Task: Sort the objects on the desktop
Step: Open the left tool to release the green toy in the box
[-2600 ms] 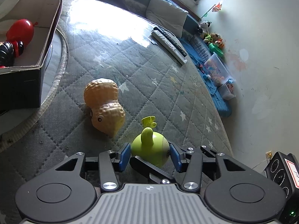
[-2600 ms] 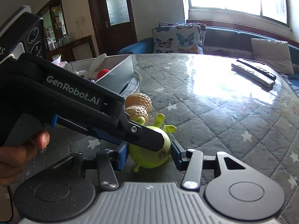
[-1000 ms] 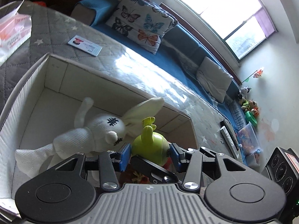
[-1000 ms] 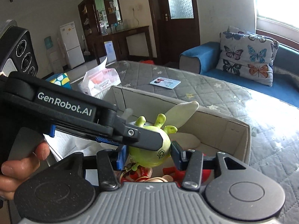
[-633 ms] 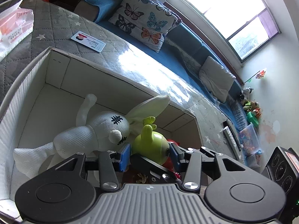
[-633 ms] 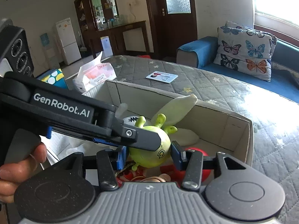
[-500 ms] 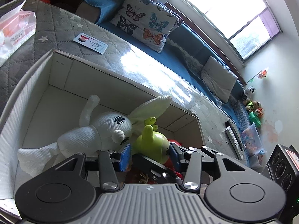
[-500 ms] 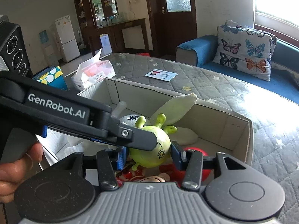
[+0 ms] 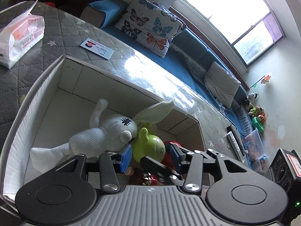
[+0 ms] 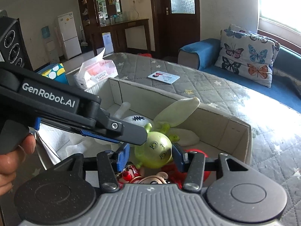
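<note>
A lime-green round toy (image 9: 148,146) with stalks on top sits low inside the open cardboard box (image 9: 120,82), against a white plush rabbit (image 9: 105,133) and above red toys (image 10: 199,154). My left gripper (image 9: 150,156) straddles it with its blue pads a little off both sides, so it is open. My right gripper (image 10: 150,157) straddles the same toy (image 10: 154,148) crosswise. Its jaws are opening and a gap shows at the left pad. The left gripper's finger (image 10: 120,130) crosses above the toy in the right wrist view.
The box (image 10: 207,120) stands on a grey quilted table. A tissue pack (image 9: 18,37) and a card (image 9: 96,48) lie beyond it, and remotes (image 9: 235,143) lie at the far right. A hand (image 10: 11,162) holds the left gripper. A blue sofa with cushions lines the far side.
Both grippers carried the green toy from the table to over the box and lowered it. Since half a second ago the pads have come off its sides and the toy has tipped.
</note>
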A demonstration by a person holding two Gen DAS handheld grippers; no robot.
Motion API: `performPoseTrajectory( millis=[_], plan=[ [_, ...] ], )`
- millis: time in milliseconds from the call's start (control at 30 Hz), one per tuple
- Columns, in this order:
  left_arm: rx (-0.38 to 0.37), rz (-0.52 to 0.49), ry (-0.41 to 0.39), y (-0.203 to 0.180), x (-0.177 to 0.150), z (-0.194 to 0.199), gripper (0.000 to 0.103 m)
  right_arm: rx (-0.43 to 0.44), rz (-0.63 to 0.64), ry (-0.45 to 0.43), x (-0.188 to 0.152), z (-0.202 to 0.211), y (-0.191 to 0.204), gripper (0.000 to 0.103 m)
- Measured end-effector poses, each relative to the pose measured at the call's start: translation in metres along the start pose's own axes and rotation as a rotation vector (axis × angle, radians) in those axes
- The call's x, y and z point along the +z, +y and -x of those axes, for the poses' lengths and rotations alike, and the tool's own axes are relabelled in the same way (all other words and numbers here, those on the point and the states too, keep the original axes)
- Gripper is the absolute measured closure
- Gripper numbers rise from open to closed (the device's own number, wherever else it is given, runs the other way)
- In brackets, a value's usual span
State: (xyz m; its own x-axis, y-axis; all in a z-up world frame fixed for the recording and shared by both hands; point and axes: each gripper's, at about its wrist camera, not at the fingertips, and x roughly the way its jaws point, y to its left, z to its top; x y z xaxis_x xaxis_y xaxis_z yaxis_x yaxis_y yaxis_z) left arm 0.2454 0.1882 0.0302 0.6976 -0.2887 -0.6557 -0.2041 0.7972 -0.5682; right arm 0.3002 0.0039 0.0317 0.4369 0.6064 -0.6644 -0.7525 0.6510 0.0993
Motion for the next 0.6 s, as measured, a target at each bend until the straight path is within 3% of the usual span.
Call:
performPoseTrajectory(
  millis=[267, 333, 600],
  plan=[
    [0.005, -0.047, -0.03, -0.016, -0.01, 0.022, 0.055, -0.021, 0.011, -0.051, -0.002, 0.042, 0.001, 0.052],
    [0.002, -0.067, -0.041, -0.023, -0.016, 0.029, 0.055, -0.031, 0.012, -0.062, -0.005, 0.053, 0.001, 0.046],
    [-0.015, -0.161, -0.04, -0.053, -0.052, 0.048, 0.055, -0.071, 0.005, -0.097, -0.036, 0.105, 0.002, 0.044]
  ],
)
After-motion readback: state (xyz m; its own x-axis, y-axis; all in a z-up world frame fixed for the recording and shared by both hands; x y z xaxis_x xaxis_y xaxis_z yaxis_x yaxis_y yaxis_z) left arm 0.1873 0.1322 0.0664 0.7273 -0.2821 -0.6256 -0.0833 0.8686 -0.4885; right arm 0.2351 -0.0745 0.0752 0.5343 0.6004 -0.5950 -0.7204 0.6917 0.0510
